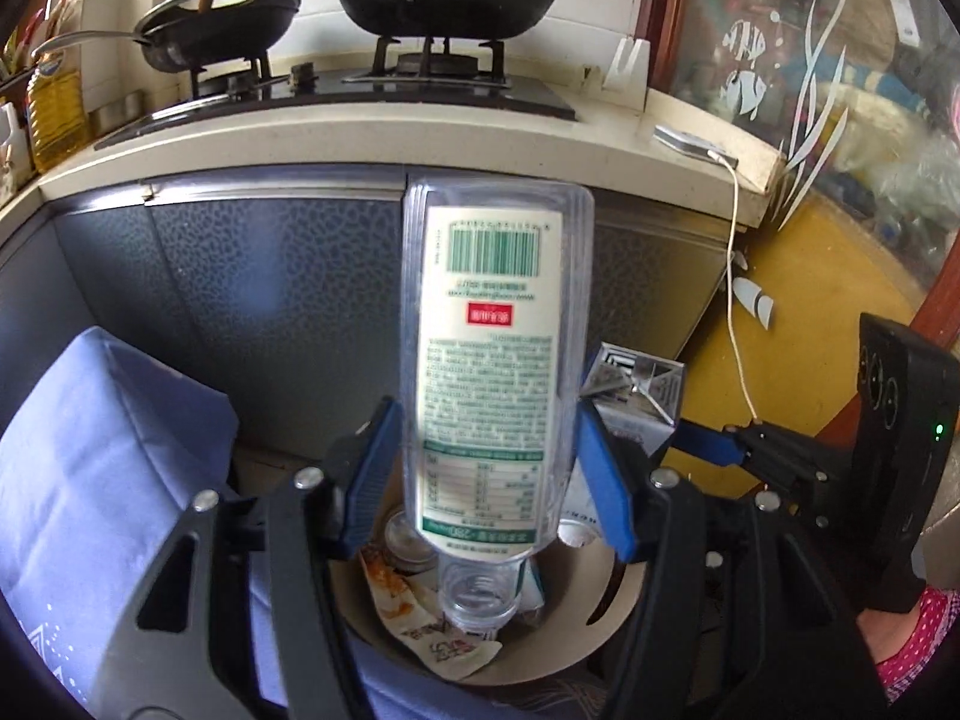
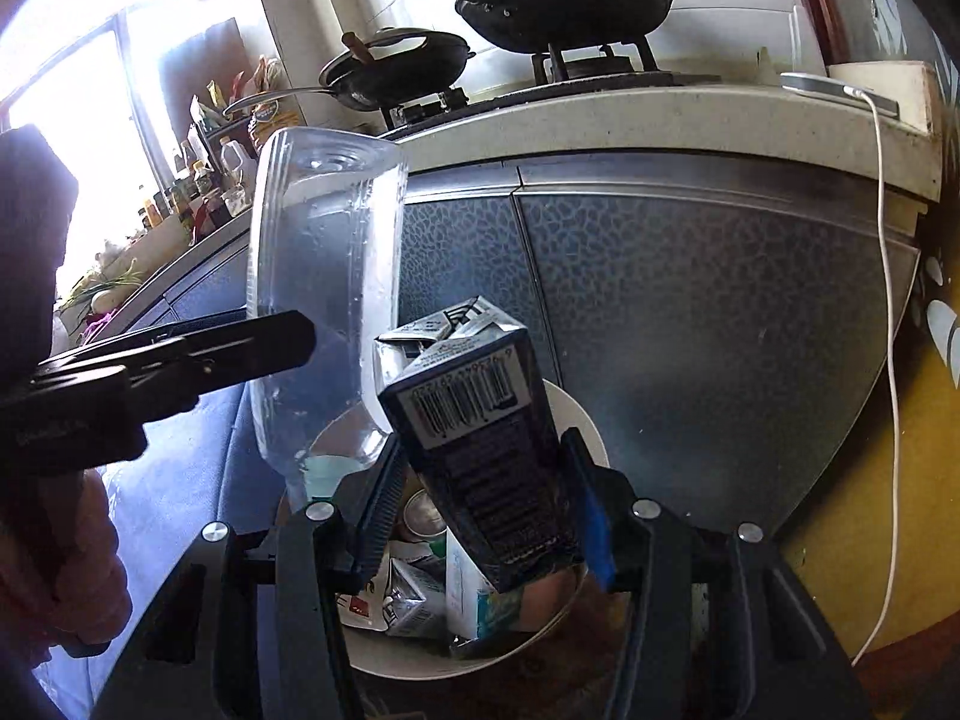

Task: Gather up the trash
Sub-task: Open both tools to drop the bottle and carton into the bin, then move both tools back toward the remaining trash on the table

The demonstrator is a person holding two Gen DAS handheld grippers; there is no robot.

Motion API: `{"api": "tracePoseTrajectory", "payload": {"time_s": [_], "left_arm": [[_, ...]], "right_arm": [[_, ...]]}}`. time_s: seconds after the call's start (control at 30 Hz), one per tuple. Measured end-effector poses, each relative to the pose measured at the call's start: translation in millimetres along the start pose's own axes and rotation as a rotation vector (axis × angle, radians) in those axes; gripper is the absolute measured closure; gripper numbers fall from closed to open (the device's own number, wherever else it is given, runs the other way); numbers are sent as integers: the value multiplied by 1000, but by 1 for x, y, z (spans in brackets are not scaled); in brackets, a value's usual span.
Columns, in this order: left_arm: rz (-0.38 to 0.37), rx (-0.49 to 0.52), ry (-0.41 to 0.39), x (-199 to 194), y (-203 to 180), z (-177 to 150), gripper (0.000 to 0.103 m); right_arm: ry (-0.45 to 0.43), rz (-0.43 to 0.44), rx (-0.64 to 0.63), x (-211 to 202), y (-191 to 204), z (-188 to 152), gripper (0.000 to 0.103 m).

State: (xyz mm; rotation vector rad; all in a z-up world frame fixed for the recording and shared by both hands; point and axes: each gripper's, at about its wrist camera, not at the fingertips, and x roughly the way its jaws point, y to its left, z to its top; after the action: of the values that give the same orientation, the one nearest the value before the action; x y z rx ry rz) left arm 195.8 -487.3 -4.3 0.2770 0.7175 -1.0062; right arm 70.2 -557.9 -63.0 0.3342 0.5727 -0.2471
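Bottle (image 1: 489,360) clamped neck-down in left gripper (image 1: 486,468), carton (image 2: 480,450) clamped in right gripper (image 2: 480,498), both poised over trash bin (image 2: 591,420); next: spread jaws, drop both in

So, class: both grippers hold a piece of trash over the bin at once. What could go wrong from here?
1. The clear bottle and the dark carton hang close together, so they may knock each other on release.
2. The bin already holds wrappers and cartons, so a dropped piece could bounce out.
3. The white cable dangles nearby from the counter and might snag the right gripper.
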Motion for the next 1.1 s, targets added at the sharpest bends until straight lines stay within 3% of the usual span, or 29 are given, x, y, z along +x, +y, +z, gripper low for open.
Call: {"api": "tracePoseTrajectory", "payload": {"time_s": [0.1,0.23,0.37,0.67,0.87,1.1], "left_arm": [[19,-26,42,15,6,-9,44],[51,-44,106,28,11,-21,44],[79,-33,104,18,14,-26,44],[85,-68,5,-55,29,-34,44],[107,-104,-15,-102,45,-67,44],[192,-131,-38,-158,76,-120,44]], "right_arm": [[6,-18,-7,6,1,-5,49],[1,-37,-24,9,5,-11,31],[-32,-43,-24,0,9,-10,31],[-121,0,-26,-38,34,4,31],[-110,56,-68,-46,73,-1,31],[-68,130,-117,-47,129,-15,31]]}}
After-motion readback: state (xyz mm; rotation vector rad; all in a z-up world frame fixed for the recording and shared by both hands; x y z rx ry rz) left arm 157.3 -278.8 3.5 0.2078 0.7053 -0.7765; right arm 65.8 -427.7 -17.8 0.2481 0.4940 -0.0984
